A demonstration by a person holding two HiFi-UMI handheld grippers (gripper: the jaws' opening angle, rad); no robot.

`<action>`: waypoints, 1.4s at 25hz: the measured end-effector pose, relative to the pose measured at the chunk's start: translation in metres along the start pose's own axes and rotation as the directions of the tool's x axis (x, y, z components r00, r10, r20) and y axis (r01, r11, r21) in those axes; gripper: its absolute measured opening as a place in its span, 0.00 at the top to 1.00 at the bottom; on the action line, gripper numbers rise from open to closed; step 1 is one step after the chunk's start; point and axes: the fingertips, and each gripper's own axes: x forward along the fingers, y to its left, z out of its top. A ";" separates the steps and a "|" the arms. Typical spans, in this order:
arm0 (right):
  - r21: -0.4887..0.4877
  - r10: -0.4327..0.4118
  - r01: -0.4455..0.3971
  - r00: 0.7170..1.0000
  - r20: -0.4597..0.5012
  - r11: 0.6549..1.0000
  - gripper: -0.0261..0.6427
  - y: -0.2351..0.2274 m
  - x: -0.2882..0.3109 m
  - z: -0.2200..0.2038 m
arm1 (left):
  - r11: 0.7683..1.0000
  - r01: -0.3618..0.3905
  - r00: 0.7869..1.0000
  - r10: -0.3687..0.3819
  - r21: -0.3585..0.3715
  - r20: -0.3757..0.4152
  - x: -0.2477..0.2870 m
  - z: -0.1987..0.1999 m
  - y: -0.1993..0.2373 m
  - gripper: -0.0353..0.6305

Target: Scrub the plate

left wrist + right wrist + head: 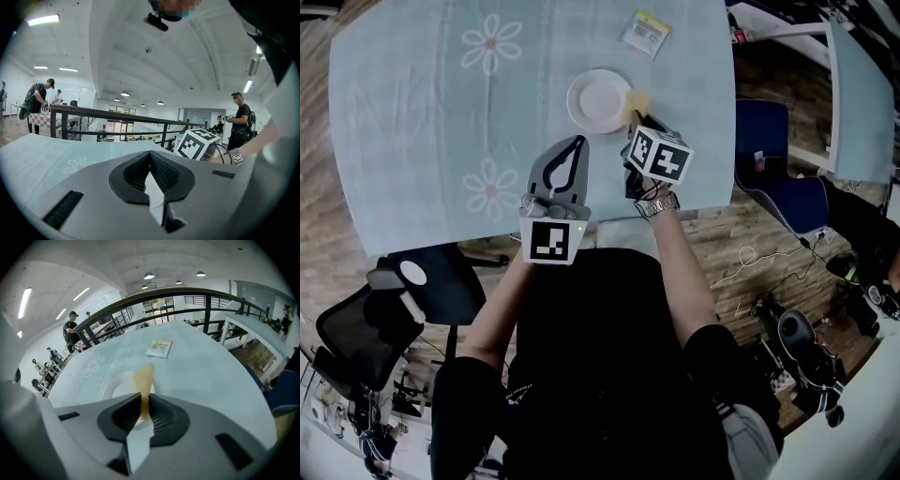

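While my right gripper [141, 398] pinches the yellow sponge [143, 377] at the edge of the white plate [592, 101], my left gripper [577, 142] hangs just beside it. Its jaws are pressed together on nothing, over the floral tablecloth [412, 122].

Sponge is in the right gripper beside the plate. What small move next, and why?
Probably slide the right gripper leftward, bringing the sponge over the plate's middle: the clamped sponge sits at the plate's right rim. The left gripper is shut, empty, short of the plate.
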 end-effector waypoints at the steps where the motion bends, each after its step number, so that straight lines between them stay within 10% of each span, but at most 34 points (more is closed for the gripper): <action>1: -0.002 0.022 -0.022 1.000 -0.002 1.000 0.88 0.007 0.000 -0.001 | 1.000 -0.001 1.000 0.001 -0.001 0.002 -0.002 0.000 0.000 0.93; 18: -0.108 0.178 -0.188 0.979 -0.099 0.976 0.88 0.099 0.026 -0.028 | 0.998 -0.068 0.998 0.068 -0.014 -0.007 -0.024 -0.003 0.020 0.93; 35: -0.070 0.139 -0.149 0.982 -0.131 0.986 0.88 0.074 0.036 -0.038 | 0.999 -0.046 0.999 0.046 -0.016 -0.029 -0.015 -0.011 0.020 0.93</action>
